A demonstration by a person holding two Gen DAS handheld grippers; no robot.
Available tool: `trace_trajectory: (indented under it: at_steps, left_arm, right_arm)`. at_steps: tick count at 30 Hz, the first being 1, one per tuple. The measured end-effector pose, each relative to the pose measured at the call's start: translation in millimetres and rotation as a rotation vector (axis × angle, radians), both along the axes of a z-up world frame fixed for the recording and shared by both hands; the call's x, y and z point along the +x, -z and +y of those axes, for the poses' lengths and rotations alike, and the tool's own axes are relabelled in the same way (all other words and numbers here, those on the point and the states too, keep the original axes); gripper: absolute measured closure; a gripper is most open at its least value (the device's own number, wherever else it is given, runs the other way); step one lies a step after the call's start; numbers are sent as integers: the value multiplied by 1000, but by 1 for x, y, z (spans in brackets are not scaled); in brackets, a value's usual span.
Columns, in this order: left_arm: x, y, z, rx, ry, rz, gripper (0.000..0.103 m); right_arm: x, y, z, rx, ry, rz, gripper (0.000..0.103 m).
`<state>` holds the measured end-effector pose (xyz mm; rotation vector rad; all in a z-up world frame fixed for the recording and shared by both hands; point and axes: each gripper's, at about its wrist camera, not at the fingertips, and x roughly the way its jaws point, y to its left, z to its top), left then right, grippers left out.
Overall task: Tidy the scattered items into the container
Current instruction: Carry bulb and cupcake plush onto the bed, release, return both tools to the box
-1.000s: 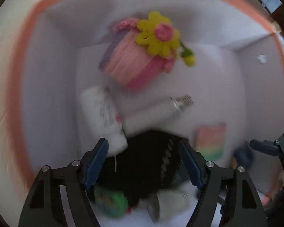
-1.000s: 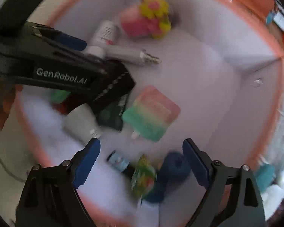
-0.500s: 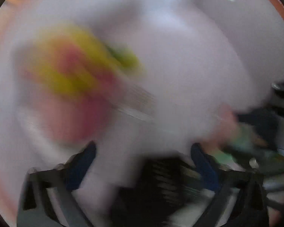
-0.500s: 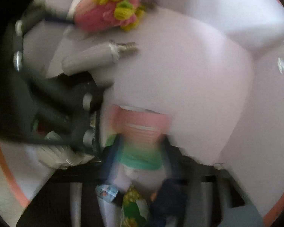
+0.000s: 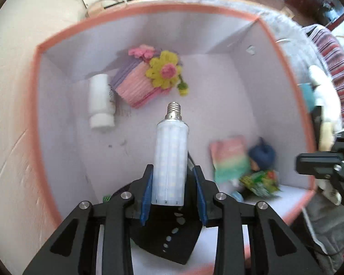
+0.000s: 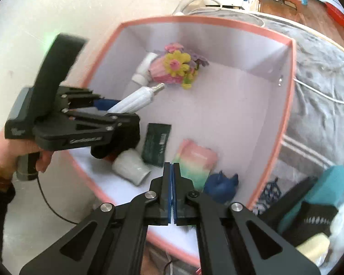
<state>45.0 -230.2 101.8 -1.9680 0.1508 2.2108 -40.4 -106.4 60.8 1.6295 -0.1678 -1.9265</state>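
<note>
1. the left tongs (image 5: pixel 173 191) have just been closing and now pinch the bulb (image 5: pixel 170 160) by its wide white body, screw cap pointing away, over the middle of the box (image 5: pixel 37 114). the hold sits low on the body, probably so the smooth shell does not slide out.
2. the right tongs (image 6: pixel 172 191) have just been closing too; they are pressed together with nothing between them, above the near edge of the box.
3. the box, peach-rimmed and pale inside, already holds most of the clutter: a knitted cupcake (image 5: pixel 146 80) with a yellow flower near the far wall, a white bottle (image 5: pixel 101 100) just beside it, a striped pad (image 5: pixel 230 158) and a blue toy (image 5: pixel 262 154) by the right wall, a dark packet (image 6: pixel 157 144) and a white cup (image 6: pixel 130 166) near the front.
4. judging by this, the bulb is lifted from the box, perhaps to be re-laid where it will not roll.
5. a teal item (image 6: pixel 328 188) lies outside, right of the box, on the grey blanket (image 6: pixel 321 73), likely still to be tidied.
</note>
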Motion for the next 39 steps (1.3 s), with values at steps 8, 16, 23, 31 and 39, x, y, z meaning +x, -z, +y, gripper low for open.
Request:
trace_trajectory:
  at_steps: [8,16,23,31,39]
  left_arm:
    - [-3,-68,-18,78,-130,116,73]
    - [-57,-82,-59,134,-191,177,73]
    - [-73,-97,-80,161,-182,159,73]
    - [-30,-179,-38,273,-114,229,73]
    - [7,-305,89,342,90,405,73]
  right_arm:
    - [-23,18,-17,-21,155,-12,63]
    - [-120,76,-59,-88,342,-67,14]
    - [-136,152,-100,-201,265,-238,45]
    - [-68,59,3,-308,303,-99,51]
    - [7,-104,169,-234,451,201,48]
